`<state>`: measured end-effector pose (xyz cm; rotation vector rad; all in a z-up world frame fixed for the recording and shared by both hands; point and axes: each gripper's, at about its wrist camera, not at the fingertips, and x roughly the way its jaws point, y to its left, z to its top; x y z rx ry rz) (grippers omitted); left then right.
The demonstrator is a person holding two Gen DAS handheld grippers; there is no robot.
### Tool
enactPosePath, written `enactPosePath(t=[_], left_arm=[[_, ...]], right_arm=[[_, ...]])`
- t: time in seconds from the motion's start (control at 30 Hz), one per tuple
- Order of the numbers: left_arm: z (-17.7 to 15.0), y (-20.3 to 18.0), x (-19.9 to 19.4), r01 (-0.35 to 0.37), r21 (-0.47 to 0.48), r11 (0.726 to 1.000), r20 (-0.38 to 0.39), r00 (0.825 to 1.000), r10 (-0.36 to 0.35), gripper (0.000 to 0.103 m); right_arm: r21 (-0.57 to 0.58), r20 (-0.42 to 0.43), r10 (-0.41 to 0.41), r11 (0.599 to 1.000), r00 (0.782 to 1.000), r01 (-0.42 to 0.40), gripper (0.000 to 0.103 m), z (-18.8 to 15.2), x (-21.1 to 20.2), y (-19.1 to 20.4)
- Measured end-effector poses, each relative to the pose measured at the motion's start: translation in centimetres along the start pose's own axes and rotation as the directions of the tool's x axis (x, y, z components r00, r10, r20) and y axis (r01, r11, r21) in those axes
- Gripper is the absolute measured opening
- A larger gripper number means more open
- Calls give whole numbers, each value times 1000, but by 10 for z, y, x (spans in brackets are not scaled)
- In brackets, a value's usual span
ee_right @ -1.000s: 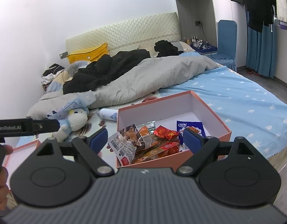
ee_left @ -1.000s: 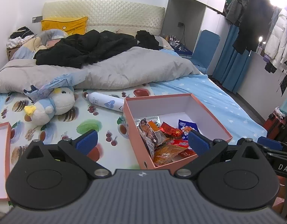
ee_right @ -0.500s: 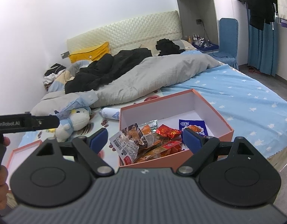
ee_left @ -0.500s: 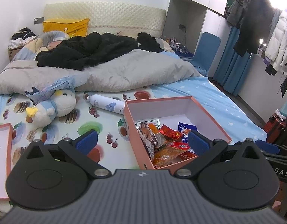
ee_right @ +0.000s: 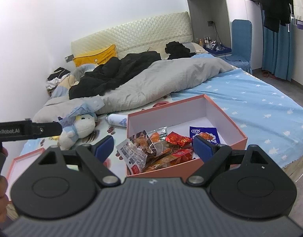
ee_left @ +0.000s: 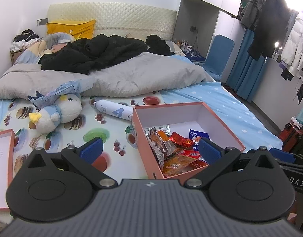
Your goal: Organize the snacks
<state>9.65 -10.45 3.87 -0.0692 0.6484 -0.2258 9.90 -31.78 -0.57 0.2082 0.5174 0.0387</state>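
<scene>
A pink box (ee_left: 167, 106) with white inner walls stands open on the bed near its front edge, also in the right wrist view (ee_right: 226, 116). Several snack packets (ee_left: 177, 154) lie piled in its near left corner, among them a clear packet (ee_right: 137, 150), red wrappers (ee_right: 178, 138) and a blue packet (ee_right: 203, 133). My left gripper (ee_left: 149, 150) is open and empty, above the bed just short of the box. My right gripper (ee_right: 152, 144) is open and empty, in front of the box.
The box lid (ee_left: 2, 158) lies at the left, also in the right wrist view (ee_right: 21, 162). A plush toy (ee_left: 58, 114) and a white bottle (ee_left: 113, 110) lie behind the box. A grey duvet (ee_left: 131, 79) with black clothes covers the bed's far half. A blue chair (ee_left: 220, 53) stands at the right.
Both grippers have drawn back and risen slightly, so the box sits a little farther off in both views. Both stay open and empty. Nothing on the bed has moved.
</scene>
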Motion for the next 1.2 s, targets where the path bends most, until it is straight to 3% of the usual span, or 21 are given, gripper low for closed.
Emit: enactPosePath(t=[1.2], left_arm=[[0,2,1,5,-21,1000,-3,1000,-5,103]], right_arm=[[-8,-3,-6,1000,1000,6,89,-1,2,-4]])
